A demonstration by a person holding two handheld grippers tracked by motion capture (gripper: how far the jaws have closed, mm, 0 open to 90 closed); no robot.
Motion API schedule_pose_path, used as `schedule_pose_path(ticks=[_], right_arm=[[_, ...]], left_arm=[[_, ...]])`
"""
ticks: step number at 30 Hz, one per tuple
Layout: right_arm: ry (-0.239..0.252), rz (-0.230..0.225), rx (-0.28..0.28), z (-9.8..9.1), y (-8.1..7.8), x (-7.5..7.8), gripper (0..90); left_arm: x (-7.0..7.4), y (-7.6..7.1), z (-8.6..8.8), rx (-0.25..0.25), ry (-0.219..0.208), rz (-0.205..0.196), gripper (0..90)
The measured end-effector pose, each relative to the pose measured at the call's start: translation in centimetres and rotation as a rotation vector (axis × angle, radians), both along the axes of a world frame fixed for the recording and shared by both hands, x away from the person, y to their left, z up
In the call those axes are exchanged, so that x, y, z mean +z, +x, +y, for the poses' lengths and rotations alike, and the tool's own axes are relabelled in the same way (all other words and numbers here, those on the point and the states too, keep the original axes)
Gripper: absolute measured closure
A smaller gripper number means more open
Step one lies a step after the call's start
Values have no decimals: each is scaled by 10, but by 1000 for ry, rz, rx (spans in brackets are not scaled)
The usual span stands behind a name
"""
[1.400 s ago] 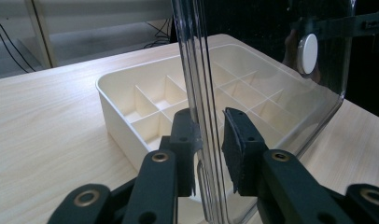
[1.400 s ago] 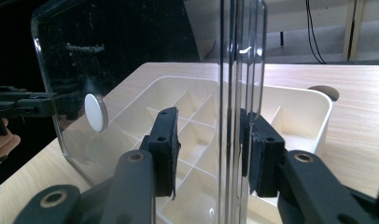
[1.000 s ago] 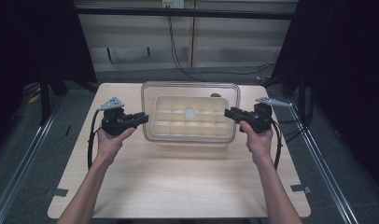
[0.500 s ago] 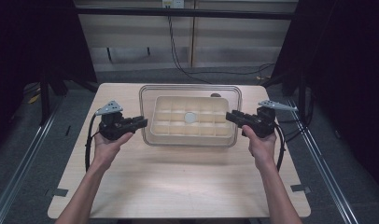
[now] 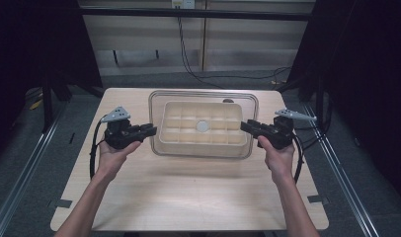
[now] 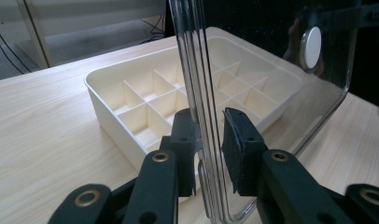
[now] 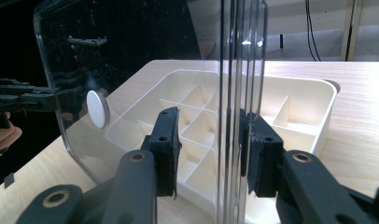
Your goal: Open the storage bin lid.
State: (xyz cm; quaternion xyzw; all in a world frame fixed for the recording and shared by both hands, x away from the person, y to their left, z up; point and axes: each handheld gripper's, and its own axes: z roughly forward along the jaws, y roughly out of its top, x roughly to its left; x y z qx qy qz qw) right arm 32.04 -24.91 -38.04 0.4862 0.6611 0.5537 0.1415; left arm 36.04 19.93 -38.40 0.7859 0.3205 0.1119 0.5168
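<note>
Clear plastic lid (image 5: 204,95): held by both grippers at its two short edges, above the cream compartment tray (image 5: 204,129) that stands on the wooden table (image 5: 188,197). A white round knob (image 5: 202,126) sits at the lid's centre.

Left gripper (image 5: 148,131): jaws closed almost fully, pads clamped on the lid's stepped rim, as the left gripper view confirms (image 6: 208,149).

Right gripper (image 5: 248,126): jaws likewise near their closed limit. In the right gripper view (image 7: 211,149) one pad bears on the rim; the other pad appears to stand slightly off it, so contact on that side cannot be confirmed.

Step in hand: judged to be carrying the lid level over the tray, either seating it or lifting it clear; the pictures do not settle which. The lid's outline overhangs the tray on all sides.

Next move: both hands should travel together at equal height. Uneven motion would tilt the lid or let the rim slip from the pads. If seating, align the rim with the tray walls before releasing.
</note>
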Motion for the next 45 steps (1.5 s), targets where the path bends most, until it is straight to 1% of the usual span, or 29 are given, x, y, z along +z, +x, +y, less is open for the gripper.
schedule_pose_path(ticks=[2, 3, 4, 6, 9, 11, 12, 13, 15, 17, 19, 20, 22, 23, 26, 27, 29, 31, 32, 37, 39, 41, 44, 45], right_arm=[[3, 0, 5, 1, -2, 1, 612], [4, 1, 12, 2, -4, 1, 612], [4, 1, 12, 2, -4, 1, 612], [-9, 1, 14, 3, -7, 2, 605], [-15, 1, 20, 3, -9, 2, 605], [-13, 4, 24, 2, -12, 3, 608], [-20, 3, 21, 3, -14, 3, 608], [-26, 1, 20, 3, -15, 4, 608], [-29, 7, 25, 3, -17, 4, 610], [-34, 8, 28, 3, -18, 3, 608], [-73, 17, 23, 6, -22, 2, 597], [-65, 26, 28, 7, -23, 2, 601], [-39, 31, 39, 6, -25, 0, 612], [-40, 35, 39, 6, -26, -1, 612], [-48, 39, 40, 7, -30, -2, 611], [-53, 38, 43, 7, -32, -3, 612], [-56, 40, 44, 7, -34, -3, 614], [-52, 47, 52, 6, -36, -3, 618], [-53, 49, 53, 6, -37, -4, 617], [-56, 56, 59, 6, -42, -6, 620], [-55, 63, 63, 6, -44, -7, 620], [-50, 70, 69, 5, -46, -8, 621], [-44, 73, 78, 5, -50, -10, 626], [-52, 73, 76, 5, -51, -10, 626]], left_arm=[[2, -2, 2, -3, -2, 0, 749], [3, -5, 4, 0, -12, -1, 751], [3, -5, 4, 0, -12, -1, 751], [1, -11, 4, -3, -1, -6, 751], [0, -14, 4, -6, -5, -4, 752], [-2, -17, 3, 11, -6, -10, 752], [-4, -17, 3, 5, -5, 5, 752], [-5, -18, 3, 1, -6, 8, 751], [-6, -20, 3, -3, 10, 4, 753], [-6, -22, 3, -5, 17, 1, 753], [-6, -24, 3, -1, 39, -4, 752], [-7, -25, 4, -1, 33, 4, 752], [-7, -26, 6, -9, 24, 12, 753], [-7, -28, 6, -11, 24, 13, 753], [-9, -30, 5, -11, 48, 19, 753], [-11, -32, 5, -14, 41, 37, 754], [-11, -33, 6, -11, 43, 43, 755], [-12, -36, 6, -11, 50, 35, 755], [-13, -38, 6, -24, 45, 44, 755], [-17, -44, 7, -24, 41, 67, 756], [-18, -48, 7, -23, 35, 61, 757], [-20, -50, 8, -28, 29, 68, 758], [-21, -53, 8, -30, 41, 75, 758], [-21, -54, 8, -33, 43, 77, 757]])
